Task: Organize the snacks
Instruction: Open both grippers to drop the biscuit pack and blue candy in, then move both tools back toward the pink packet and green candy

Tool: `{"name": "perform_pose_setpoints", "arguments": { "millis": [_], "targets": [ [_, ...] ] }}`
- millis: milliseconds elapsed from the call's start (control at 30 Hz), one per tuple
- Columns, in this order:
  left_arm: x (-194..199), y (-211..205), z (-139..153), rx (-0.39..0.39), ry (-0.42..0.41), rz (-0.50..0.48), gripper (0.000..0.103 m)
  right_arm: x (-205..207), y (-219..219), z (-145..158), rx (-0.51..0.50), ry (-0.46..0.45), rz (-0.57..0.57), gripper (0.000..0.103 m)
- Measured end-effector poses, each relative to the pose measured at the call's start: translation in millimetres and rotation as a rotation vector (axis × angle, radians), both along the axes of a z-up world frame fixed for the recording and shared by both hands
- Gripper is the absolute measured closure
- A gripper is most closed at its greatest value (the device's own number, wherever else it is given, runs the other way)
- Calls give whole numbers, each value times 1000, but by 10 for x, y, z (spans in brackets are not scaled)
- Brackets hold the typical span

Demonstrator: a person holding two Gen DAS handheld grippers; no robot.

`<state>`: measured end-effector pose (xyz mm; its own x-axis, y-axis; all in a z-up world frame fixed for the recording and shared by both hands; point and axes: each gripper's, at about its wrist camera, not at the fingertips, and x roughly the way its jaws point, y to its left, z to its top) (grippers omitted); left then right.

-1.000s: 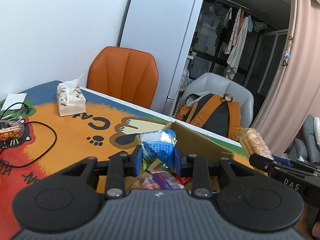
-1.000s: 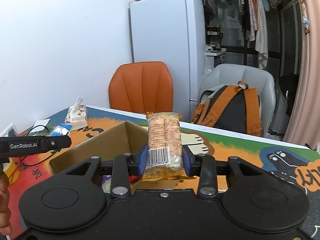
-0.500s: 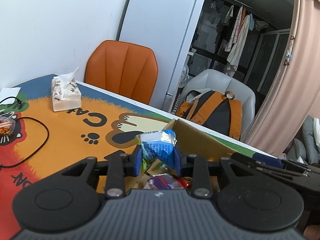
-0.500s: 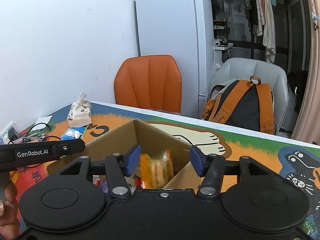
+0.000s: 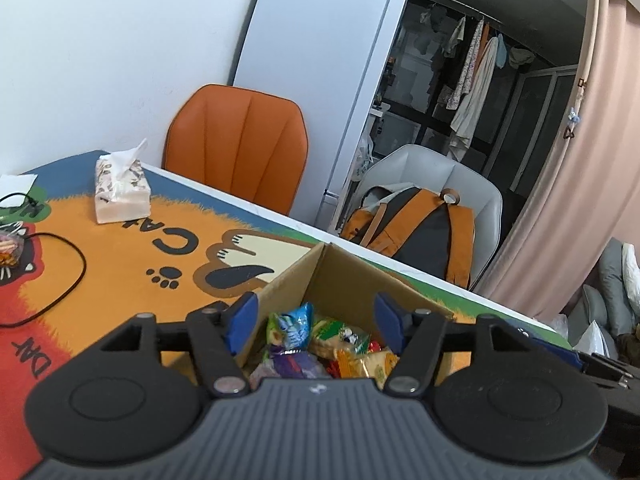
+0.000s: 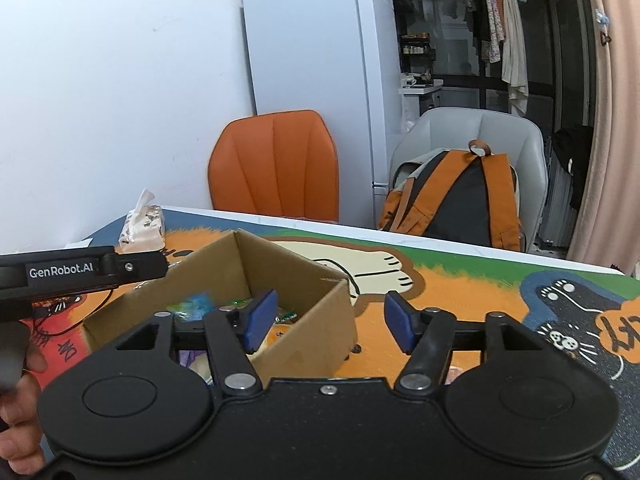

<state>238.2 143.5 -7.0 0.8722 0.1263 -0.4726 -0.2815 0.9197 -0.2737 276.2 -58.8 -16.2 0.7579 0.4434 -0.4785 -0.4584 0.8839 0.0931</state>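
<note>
Off to my left gripper's (image 5: 316, 326) left sits a tissue pack (image 5: 120, 192) on the desk (image 5: 120, 280). Its jaws are opening, empty, with the blue snack packet (image 5: 294, 326) lying below them in the cardboard box (image 5: 352, 280). My right gripper (image 6: 330, 322) is opening too, empty, over the box's right wall.

White wall (image 5: 100, 40), orange chair (image 5: 240, 152), fridge (image 5: 320, 80)

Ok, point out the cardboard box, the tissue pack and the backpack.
cardboard box (image 6: 304, 332), right wrist view, outer side wall.
tissue pack (image 5: 122, 194), left wrist view, its printed side.
backpack (image 6: 460, 204), right wrist view, dark front panel.
</note>
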Motion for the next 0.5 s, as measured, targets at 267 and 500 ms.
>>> {"name": "perform_pose_setpoints", "arguments": {
  "millis": [267,500],
  "targets": [
    [-145,-60,25,2,6,-1,29,-65,-233,1,17,11,-29,31],
    [-286,-94,-40,-30,21,8,23,-144,-512,-19,32,28,-70,19]
  ]
}}
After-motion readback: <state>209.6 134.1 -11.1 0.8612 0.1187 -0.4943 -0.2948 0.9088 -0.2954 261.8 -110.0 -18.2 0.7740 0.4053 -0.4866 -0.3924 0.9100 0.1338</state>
